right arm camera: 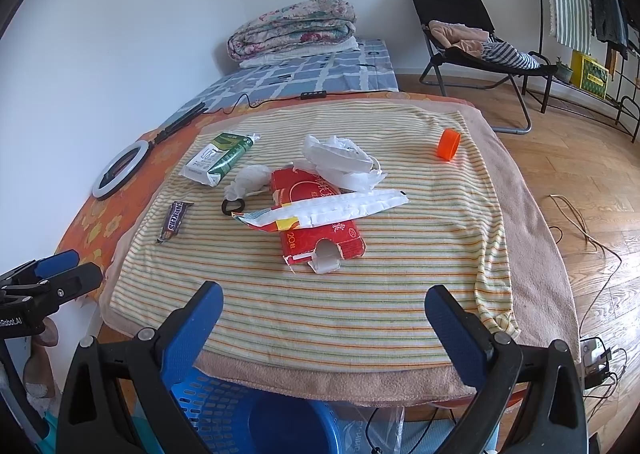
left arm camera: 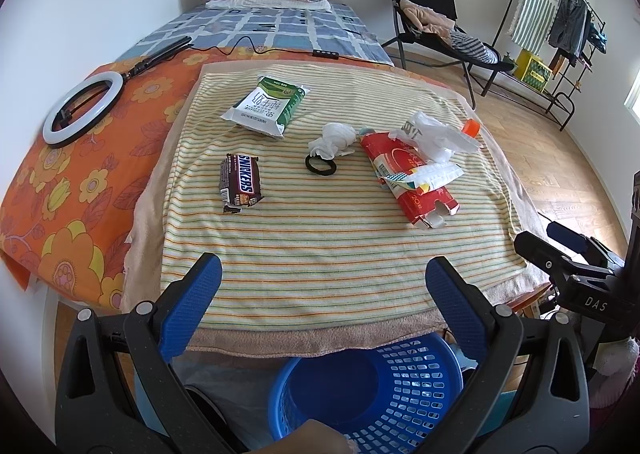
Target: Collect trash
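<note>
Both hand-held grippers (left arm camera: 324, 278) (right arm camera: 324, 310) wide open

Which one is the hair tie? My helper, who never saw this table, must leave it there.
On the striped towel find the crumpled white tissue near the middle. The hair tie lies against its near side: the only plain black ring among wrappers.

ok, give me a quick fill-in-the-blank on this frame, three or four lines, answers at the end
1. The Snickers wrapper lies on the ____ towel.
2. The basket below the table edge is ____ in colour.
3. The left gripper and the right gripper both have their jaws ____.
4. The small cap near the towel's far corner is ____.

Missing words: striped; blue; open; orange
</note>
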